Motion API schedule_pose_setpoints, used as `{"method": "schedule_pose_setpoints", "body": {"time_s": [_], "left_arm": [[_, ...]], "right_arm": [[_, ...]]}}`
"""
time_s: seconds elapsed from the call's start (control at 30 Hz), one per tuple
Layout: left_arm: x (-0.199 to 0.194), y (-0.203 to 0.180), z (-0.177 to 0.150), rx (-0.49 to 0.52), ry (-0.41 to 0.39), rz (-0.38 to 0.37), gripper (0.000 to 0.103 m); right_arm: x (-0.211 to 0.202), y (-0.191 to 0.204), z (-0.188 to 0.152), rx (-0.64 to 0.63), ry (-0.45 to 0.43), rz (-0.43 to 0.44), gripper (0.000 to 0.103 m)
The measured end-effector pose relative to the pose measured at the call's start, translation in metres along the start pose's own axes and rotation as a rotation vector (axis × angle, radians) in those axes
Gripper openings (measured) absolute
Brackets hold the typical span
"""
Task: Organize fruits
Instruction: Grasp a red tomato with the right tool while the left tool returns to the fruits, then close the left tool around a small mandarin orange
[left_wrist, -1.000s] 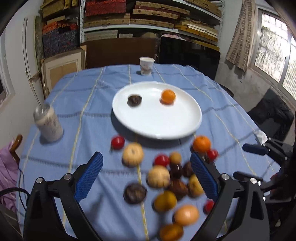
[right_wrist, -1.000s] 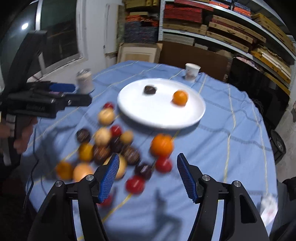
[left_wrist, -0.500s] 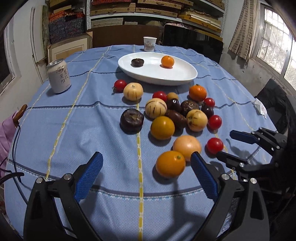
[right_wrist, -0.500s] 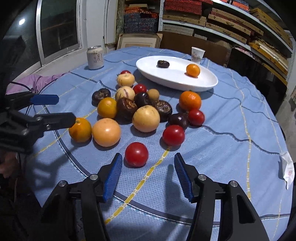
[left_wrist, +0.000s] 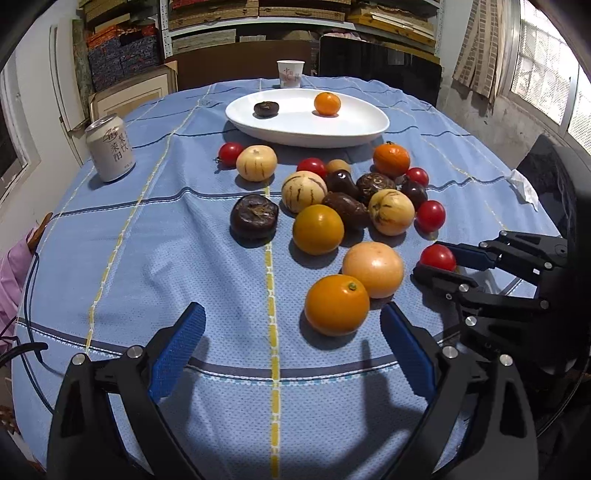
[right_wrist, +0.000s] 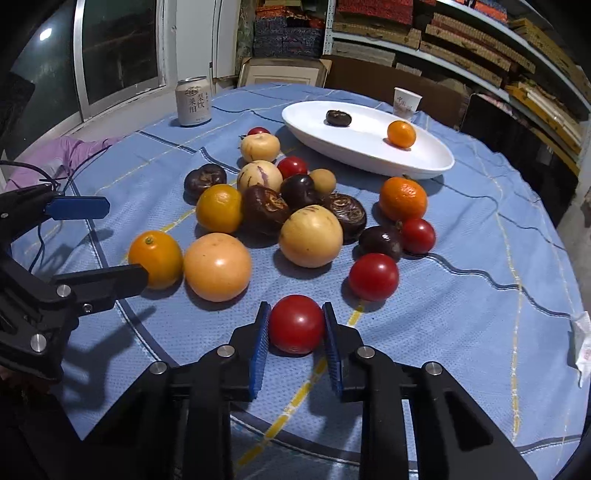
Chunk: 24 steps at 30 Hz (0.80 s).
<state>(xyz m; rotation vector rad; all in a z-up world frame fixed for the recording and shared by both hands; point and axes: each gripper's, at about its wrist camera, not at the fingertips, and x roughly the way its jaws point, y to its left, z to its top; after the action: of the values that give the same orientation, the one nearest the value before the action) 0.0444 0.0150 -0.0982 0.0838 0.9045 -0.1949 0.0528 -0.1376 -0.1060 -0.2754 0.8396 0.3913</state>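
Left gripper (left_wrist: 291, 339) has dropped closer to the cloth since a second ago, jaws wide and empty, orange (left_wrist: 337, 305) between them, nearer than the white plate (left_wrist: 306, 127). Right gripper (right_wrist: 295, 328), open earlier, now clamps the nearest red tomato (right_wrist: 296, 323) on the tablecloth (right_wrist: 461, 295), well short of the plate. Tomato's underside hidden; handles cropped.

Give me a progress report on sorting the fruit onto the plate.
Done: the white plate holds only two pieces, a dark fruit and a small orange.
In hand: the right gripper is shut on a red tomato near the table edge; the left gripper is open, near an orange.
Left: the large pile on the blue tablecloth.
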Motion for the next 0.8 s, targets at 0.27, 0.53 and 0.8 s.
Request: {"method": "schedule_pose_setpoints", "body": {"time_s": [0.27,0.53,0.8], "left_arm": [[0.009,-0.018,0.001,0.052,0.006,0.0,0.093],[0.017,-0.022,0.002,0.067,0.013,0.023,0.093],[0.024,-0.018,0.0,0.078,0.029,0.037,0.055]], "right_arm": [[-0.018,-0.022,-0.018,0.02,-0.077,0.001,0.027],[-0.016,-0.03,-0.02,0.054,-0.08,0.045,0.027],[-0.015,-0.031,-0.02,0.069,-0.073,0.059,0.028]]}}
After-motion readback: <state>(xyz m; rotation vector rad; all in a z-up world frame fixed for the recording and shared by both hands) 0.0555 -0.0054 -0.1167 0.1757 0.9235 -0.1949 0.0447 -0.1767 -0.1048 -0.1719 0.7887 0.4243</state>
